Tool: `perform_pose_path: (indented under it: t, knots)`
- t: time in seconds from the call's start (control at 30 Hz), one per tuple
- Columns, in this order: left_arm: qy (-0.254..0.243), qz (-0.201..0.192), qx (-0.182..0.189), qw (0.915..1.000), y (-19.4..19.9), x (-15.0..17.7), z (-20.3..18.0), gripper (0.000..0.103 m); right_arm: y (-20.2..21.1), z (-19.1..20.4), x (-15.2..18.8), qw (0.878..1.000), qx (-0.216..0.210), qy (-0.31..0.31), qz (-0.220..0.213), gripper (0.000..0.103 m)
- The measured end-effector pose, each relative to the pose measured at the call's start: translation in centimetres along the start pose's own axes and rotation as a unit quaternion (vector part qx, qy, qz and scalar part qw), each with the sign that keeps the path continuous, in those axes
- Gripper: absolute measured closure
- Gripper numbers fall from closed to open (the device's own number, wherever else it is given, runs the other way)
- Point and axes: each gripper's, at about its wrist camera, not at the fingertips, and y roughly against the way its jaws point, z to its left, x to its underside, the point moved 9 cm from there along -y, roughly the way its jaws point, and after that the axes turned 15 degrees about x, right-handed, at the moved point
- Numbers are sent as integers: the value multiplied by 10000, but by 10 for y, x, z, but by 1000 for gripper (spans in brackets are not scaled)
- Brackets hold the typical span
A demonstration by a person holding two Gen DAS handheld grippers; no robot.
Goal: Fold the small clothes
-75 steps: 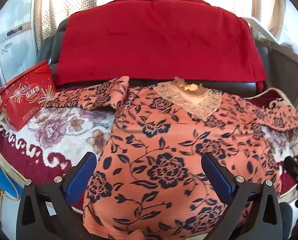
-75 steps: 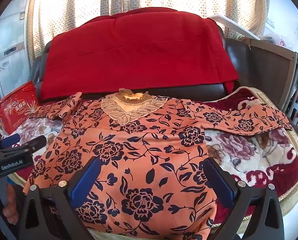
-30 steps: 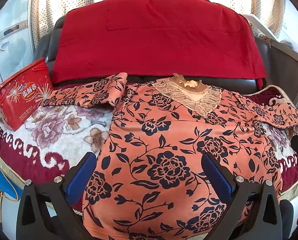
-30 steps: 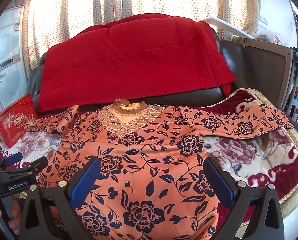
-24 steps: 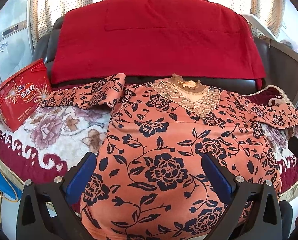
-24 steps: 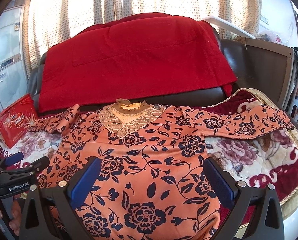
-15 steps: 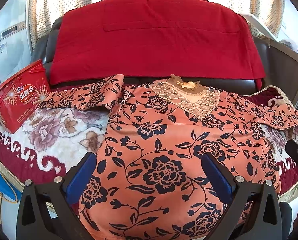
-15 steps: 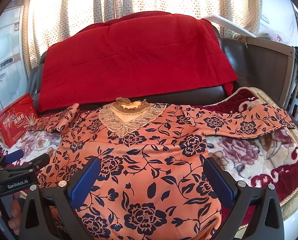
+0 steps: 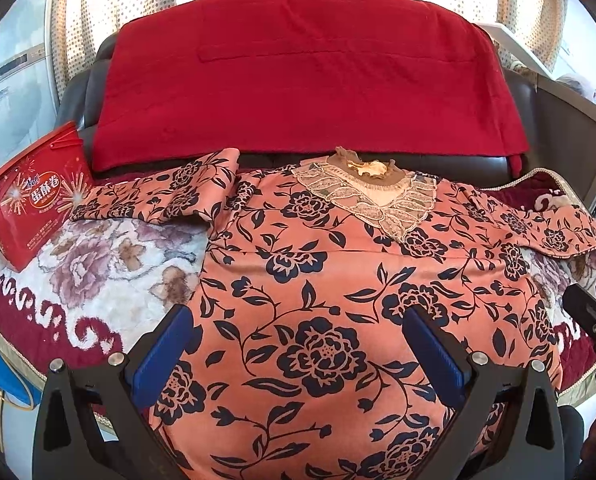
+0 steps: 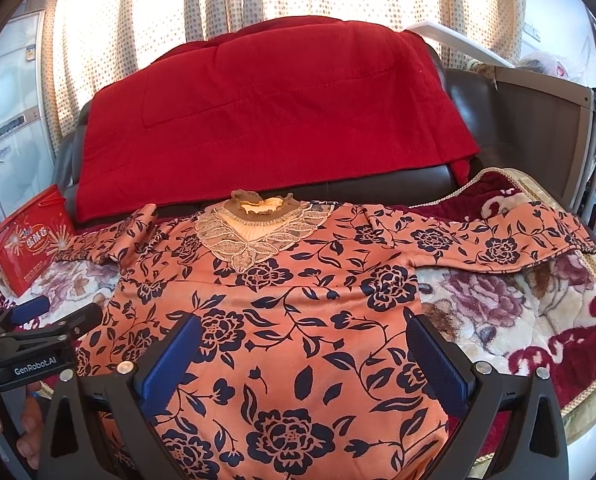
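Observation:
An orange long-sleeved top with dark blue flowers [image 9: 321, 280] [image 10: 298, 304] lies spread flat, front up, on a floral blanket, its lace collar [image 9: 369, 196] [image 10: 258, 232] at the far side. One sleeve [image 9: 162, 192] reaches left, the other sleeve [image 10: 493, 244] reaches right. My left gripper [image 9: 298, 344] hovers open over the lower half of the top, holding nothing. Likewise my right gripper [image 10: 301, 348] stands open above the hem area. In the right wrist view the left gripper's body [image 10: 38, 340] shows at the left edge.
A red printed box [image 9: 30, 200] [image 10: 30, 240] stands on the floral blanket [image 9: 98, 272] [image 10: 517, 312] at the left. A red quilt [image 9: 305, 92] drapes the dark sofa back behind. A wooden rail [image 10: 545, 128] rises at the right. A hand [image 10: 2, 432] shows at lower left.
Both grippers have drifted slightly, so the top sits a little differently in view. The top itself has not moved, and both grippers stay open.

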Motion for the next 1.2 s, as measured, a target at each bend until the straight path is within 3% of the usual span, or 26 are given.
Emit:
perform_pose_path:
  t: [0.3,0.4,0.5,0.6,0.73,0.83,0.97,1.07,1.2]
  knots:
    - [61,42,81,9999,-19,-3,2,0,-16,-8,-2,9995,-247,-170,109,0]
    - [103,81,77,9999,-30,-2,11,0,-31,-51,-8,9951,-525,-796,251,0]
    - [220,180,-94,9996,-44,4,33,0,-52,-116,-20,9819,-735,-1702,385,0]
    - [412,227,-246,9986,-54,8,58,0,-80,-221,-33,9505,-677,-3016,321,0]
    - [599,82,-397,9974,-63,3,84,0,-123,-357,-33,8888,-484,-4546,320,1]
    - [621,5,-389,9973,-74,-2,93,0,-154,-428,-33,8630,-180,-5034,386,6]
    - [571,39,-416,9975,-90,-1,100,0,-189,-459,-32,8486,28,-5253,626,12]
    - [590,49,-392,9975,-96,0,106,0,-212,-464,-35,8507,200,-5193,790,24]
    - [555,-9,-379,9977,-98,2,113,0,-234,-466,-36,8519,636,-5067,1162,73]
